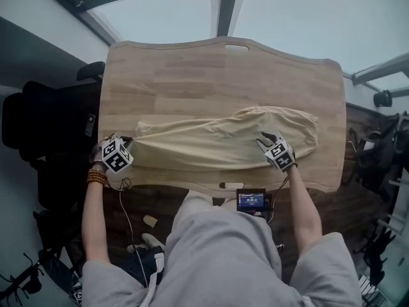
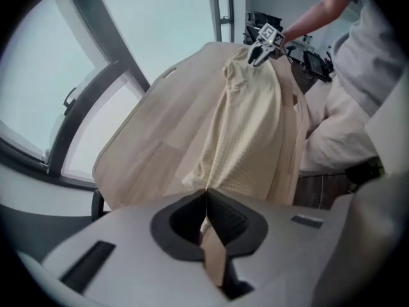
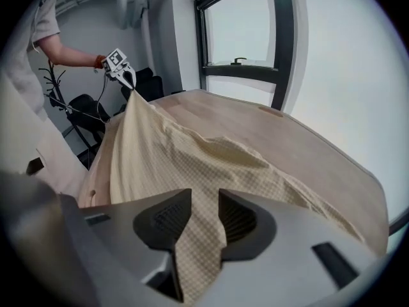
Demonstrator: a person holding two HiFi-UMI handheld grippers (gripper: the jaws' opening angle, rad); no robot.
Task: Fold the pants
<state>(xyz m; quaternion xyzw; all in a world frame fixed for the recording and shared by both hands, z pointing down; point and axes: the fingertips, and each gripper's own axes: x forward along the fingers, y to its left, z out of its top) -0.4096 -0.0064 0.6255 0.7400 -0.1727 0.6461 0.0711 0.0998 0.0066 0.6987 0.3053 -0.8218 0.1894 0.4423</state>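
Cream checked pants [image 1: 217,139] lie stretched lengthwise across the near half of the wooden table [image 1: 211,75]. At their left end my left gripper [image 1: 125,143] is shut on a thin pinch of fabric, and the cloth [image 2: 249,126] runs taut from its jaws [image 2: 206,197] to the far gripper [image 2: 259,47]. My right gripper [image 1: 267,138] holds the right part of the pants. In the right gripper view a fold of the fabric [image 3: 166,152] passes between its pads [image 3: 199,203], which grip it. The left gripper [image 3: 124,75] lifts the far end into a peak.
Beyond the pants lies bare table [image 3: 287,146]. A small device with a lit screen [image 1: 251,200] hangs at the table's front edge by my lap. Black chairs [image 1: 38,126] stand left of the table, and dark equipment [image 1: 383,152] stands at its right. Windows lie beyond the far edge.
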